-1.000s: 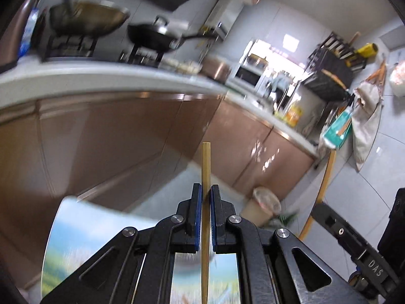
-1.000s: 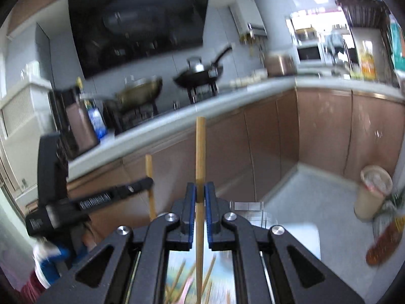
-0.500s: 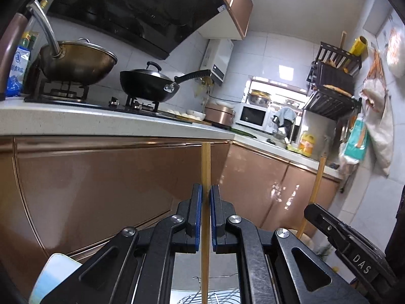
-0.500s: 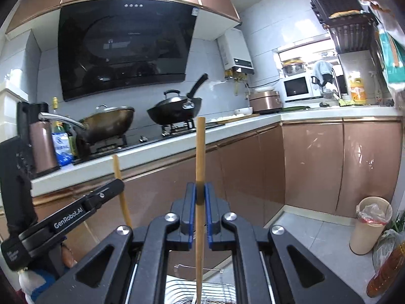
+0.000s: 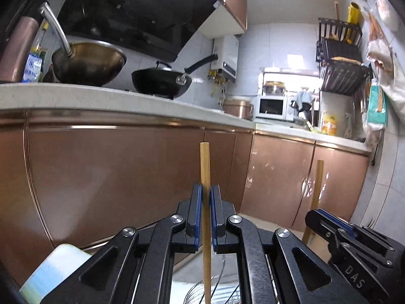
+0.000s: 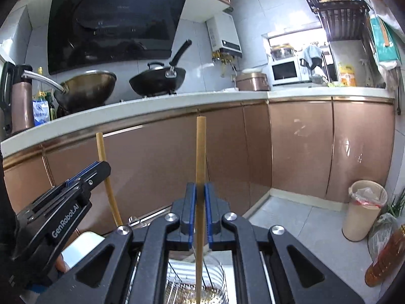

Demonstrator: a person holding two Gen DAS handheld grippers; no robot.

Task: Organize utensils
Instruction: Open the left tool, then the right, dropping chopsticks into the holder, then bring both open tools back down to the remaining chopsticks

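My left gripper (image 5: 205,195) is shut on a wooden chopstick (image 5: 205,167) that stands upright between its blue pads. My right gripper (image 6: 200,192) is shut on a second wooden chopstick (image 6: 200,152), also upright. Each gripper shows in the other's view: the right one (image 5: 329,221) with its chopstick (image 5: 317,182) at the right, the left one (image 6: 87,171) with its chopstick (image 6: 102,149) at the left. A wire utensil basket (image 6: 215,276) sits just below the right gripper, with the chopstick's lower end reaching into it. Its wires (image 5: 217,283) also show below the left gripper.
Copper cabinet fronts (image 6: 157,157) and a white counter (image 6: 177,101) face me, with a wok (image 6: 86,86) and a black pan (image 6: 157,78) on the stove. A bin (image 6: 364,210) and an oil bottle (image 6: 384,255) stand on the floor at right. A placemat corner (image 5: 55,263) lies lower left.
Both grippers have tilted up from the mat to face the cabinets, each keeping its chopstick. The wire basket has come into view beneath them.
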